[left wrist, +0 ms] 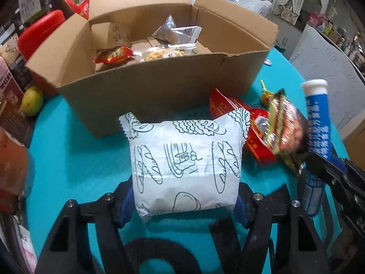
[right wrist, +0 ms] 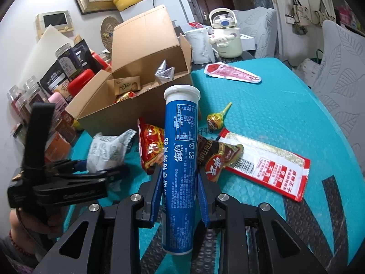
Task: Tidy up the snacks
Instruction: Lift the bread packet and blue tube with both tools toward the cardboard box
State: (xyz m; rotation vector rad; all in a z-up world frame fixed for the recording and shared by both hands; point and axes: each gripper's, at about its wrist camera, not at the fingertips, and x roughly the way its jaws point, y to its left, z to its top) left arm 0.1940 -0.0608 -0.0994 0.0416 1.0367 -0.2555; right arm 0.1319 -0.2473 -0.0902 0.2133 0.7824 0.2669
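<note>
Cardboard: one open box [left wrist: 159,96] on my teal surface [left wrist: 75,159], flaps up.
In the box: four wrapped snacks I can count, a red one [left wrist: 113,54], a clear one [left wrist: 164,52], and two silver ones [left wrist: 175,30]; also a tan card with handwriting I cannot read.
Left claw [left wrist: 186,207]: one white pouch [left wrist: 186,164] printed with bread drawings sits between its blue pads, which touch its sides (just in front of the box).
Right claw [right wrist: 178,191]: closed on one blue tube [right wrist: 180,159] with a white cap, held upright.
Loose on the surface: one lollipop [right wrist: 215,119], one red packet [right wrist: 150,148], one brown packet [right wrist: 216,159], one long red-and-white sachet [right wrist: 264,162], one pink pouch [right wrist: 232,72].
In the way: the red and brown packets crowd between the two claws.
Writing: Chinese print on tube and sachet; "SS" on the tube.
Around: jars, a cartoon kettle [right wrist: 224,36], one yellow-green fruit [left wrist: 32,100].
</note>
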